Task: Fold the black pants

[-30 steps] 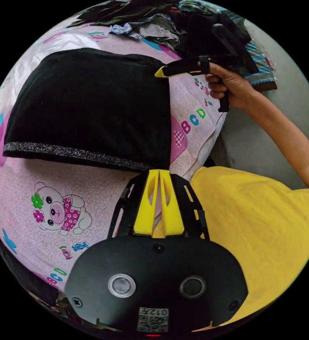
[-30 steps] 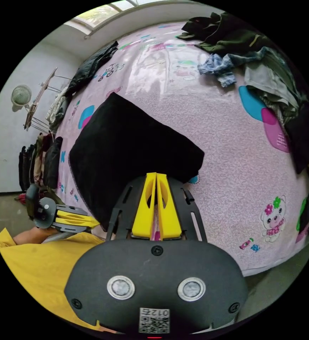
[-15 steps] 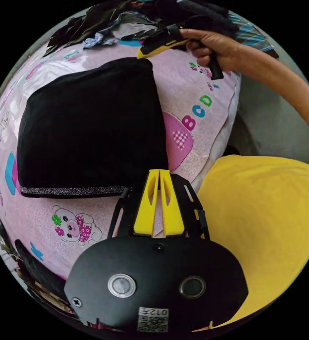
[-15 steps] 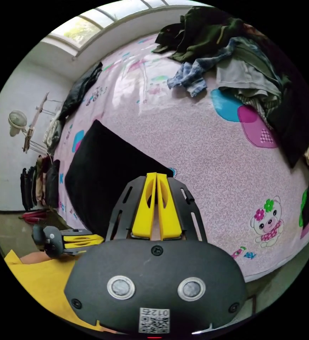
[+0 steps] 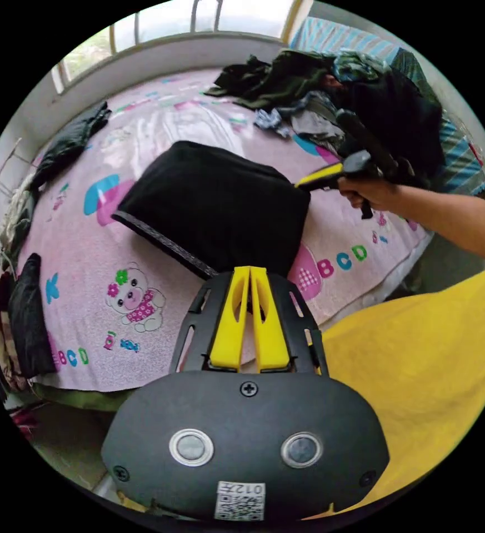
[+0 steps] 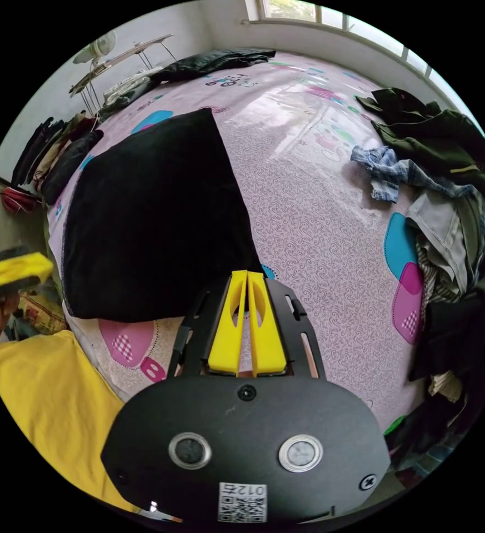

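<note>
The black pants (image 5: 214, 205) lie folded into a flat rectangle on the pink cartoon-print bed sheet (image 5: 86, 261), their glittery band along the edge nearest the left view. My left gripper (image 5: 249, 273) is shut with nothing in it, just short of the pants' near corner. In the right gripper view it hangs off the bed edge (image 6: 17, 269). My right gripper (image 6: 246, 276) is shut, its tips at the corner of the pants (image 6: 153, 222). I see no cloth between its jaws. A hand holds the right gripper (image 5: 315, 177) at that corner.
A heap of mixed clothes (image 5: 320, 94) (image 6: 442, 166) covers the far right of the bed. A dark garment (image 5: 70, 139) lies by the window, another (image 5: 28, 316) at the bed's edge. A person's yellow shirt (image 5: 431, 344) is close by. A clothes rack (image 6: 48, 144) stands by the wall.
Both cameras have pulled back and tilted. My left gripper has drawn off the pants' near corner toward the person. The right one stays at its corner. The pants lie still.
</note>
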